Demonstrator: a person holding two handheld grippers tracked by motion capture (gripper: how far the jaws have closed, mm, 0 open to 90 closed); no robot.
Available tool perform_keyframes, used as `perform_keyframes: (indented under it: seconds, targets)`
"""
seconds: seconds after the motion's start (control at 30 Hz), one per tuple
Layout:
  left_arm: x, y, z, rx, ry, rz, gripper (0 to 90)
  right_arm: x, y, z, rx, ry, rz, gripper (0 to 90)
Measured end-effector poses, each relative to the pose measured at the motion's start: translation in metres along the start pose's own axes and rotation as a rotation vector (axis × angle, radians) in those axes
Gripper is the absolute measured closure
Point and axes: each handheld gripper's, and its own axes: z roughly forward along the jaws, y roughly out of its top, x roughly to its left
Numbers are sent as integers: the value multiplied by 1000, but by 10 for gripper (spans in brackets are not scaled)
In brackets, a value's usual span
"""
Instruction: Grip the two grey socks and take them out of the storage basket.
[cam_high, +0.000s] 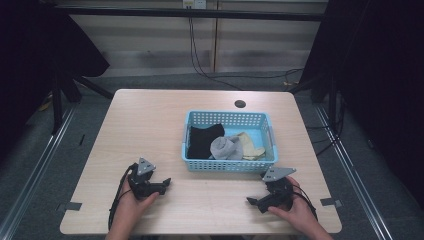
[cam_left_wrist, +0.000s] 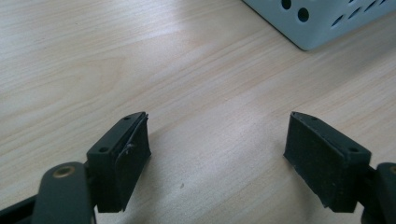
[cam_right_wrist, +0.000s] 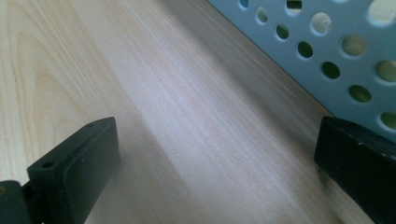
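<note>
I see the table (cam_high: 150, 130) bare except for the blue basket (cam_high: 229, 164), which holds a black sock (cam_high: 202, 140), a rolled grey sock (cam_high: 226, 148) and a pale yellow one (cam_high: 251, 146). My left gripper (cam_high: 166, 183) and right gripper (cam_high: 251, 201) rest on the wood near the basket, both spread wide and empty. I judge nothing handled yet: all socks remain to be picked.

My pale wooden table (cam_high: 150, 120) has 1 round dark hole (cam_high: 240, 104) near its far edge and 2 grey tape pieces (cam_high: 73, 205) at its side edges, close to me. Beyond it, black cables (cam_high: 197, 55) hang down the wall to the grey floor (cam_high: 150, 82), with black curtains (cam_high: 380, 75) on both sides
</note>
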Motion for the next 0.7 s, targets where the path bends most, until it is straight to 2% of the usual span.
perform_keyframes:
  seconds: [0.13, 0.17, 0.33, 0.37, 0.4, 0.43, 0.5, 0.57, 0.6, 0.67, 0.7]
  targets:
    - [0, 0, 1, -1, -8, 9, 198, 0, 0, 0, 1, 0, 1, 0]
    - [-1, 0, 1, -7, -7, -3, 197, 0, 0, 0, 0, 0, 1, 0]
    - [-1, 0, 1, -8, -8, -4, 192, -1, 1, -1, 5, 0, 7, 30]
    - [-1, 0, 1, -7, -9, -3, 191, -2, 3, -4, 34, 3, 7, 83]
    - [-1, 0, 1, -7, -9, -3, 191, -2, 3, -4, 34, 3, 7, 83]
    - [-1, 0, 1, -8, -9, -4, 190, -3, 5, -6, 48, 0, 12, 124]
    - [-1, 0, 1, -8, -9, -4, 189, -6, 10, -11, 92, 49, 67, 159]
    - [-1, 0, 1, -8, -10, -4, 189, -7, 12, -12, 102, 58, 59, 172]
    - [-1, 0, 1, -8, -10, -4, 189, -6, 14, -15, 132, 69, 63, 184]
    - [-1, 0, 1, -8, -9, -4, 189, -4, 18, -17, 146, 80, 52, 198]
    - [-1, 0, 1, -7, -10, -4, 188, -2, 25, -19, 188, 106, 38, 205]
